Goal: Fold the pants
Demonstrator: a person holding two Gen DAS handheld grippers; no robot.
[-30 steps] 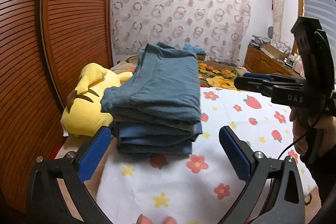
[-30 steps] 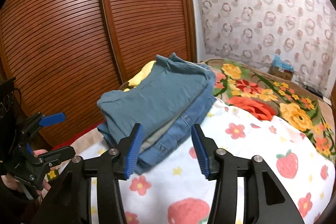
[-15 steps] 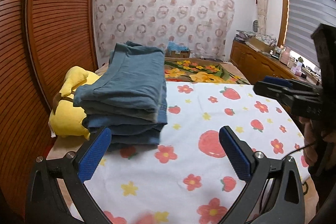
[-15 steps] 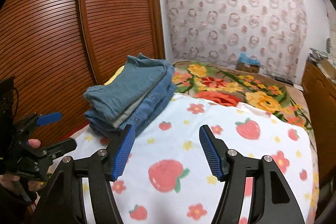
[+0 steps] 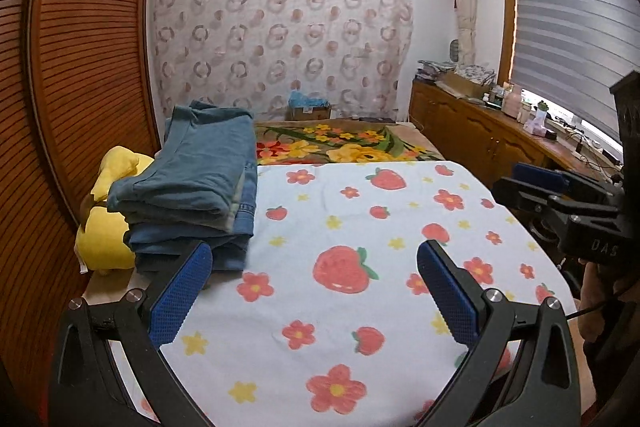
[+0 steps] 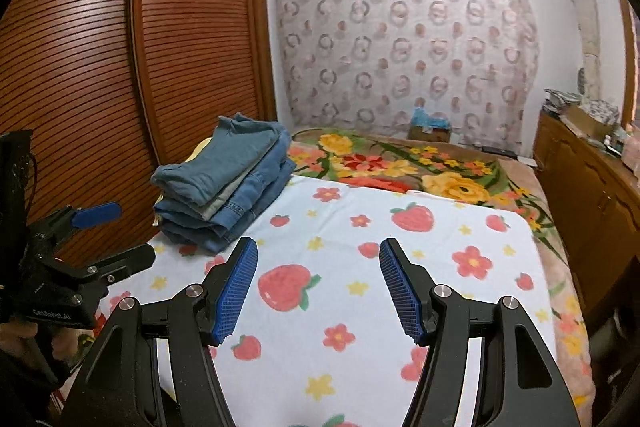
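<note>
A: Item one, pants?
B: Folded, topping the stack at the bed's far-left corner, beside a yellow plush. Folding looks finished; no unfolded pair in sight.
A: Claws?
B: Left claw and right claw, both spread wide, holding nothing.
A: Change?
B: Both have backed away; a second ago the stack sat close before them.

Stack of folded pants sat at 10 o'clock on strawberry-print sheet, w/ plush toy just left at 9. Floral blanket lay behind at 12; wooden cabinet at 2.
</note>
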